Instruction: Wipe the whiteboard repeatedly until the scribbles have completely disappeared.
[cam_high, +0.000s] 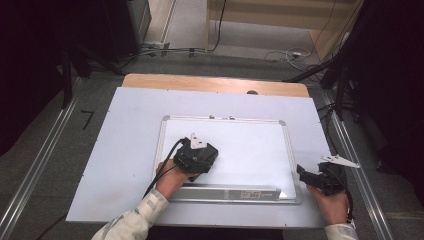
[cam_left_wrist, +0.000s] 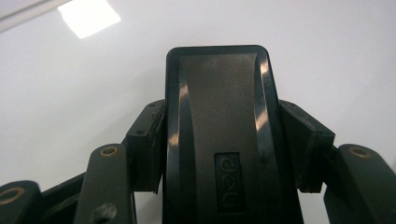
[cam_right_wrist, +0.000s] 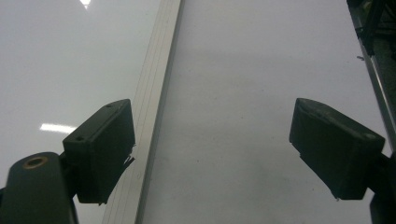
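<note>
Gripping a black whiteboard eraser between closed jaws, our left gripper sits over the near left part of the whiteboard. We see the eraser's long axis run straight out along the jaws, its rounded end pointing away from the hand, apparently flat to the board. Our right gripper hangs wide and empty just off the board's right frame. Beyond the eraser lies clean white surface; we judge any wiping stroke falls to the left hand.
</note>
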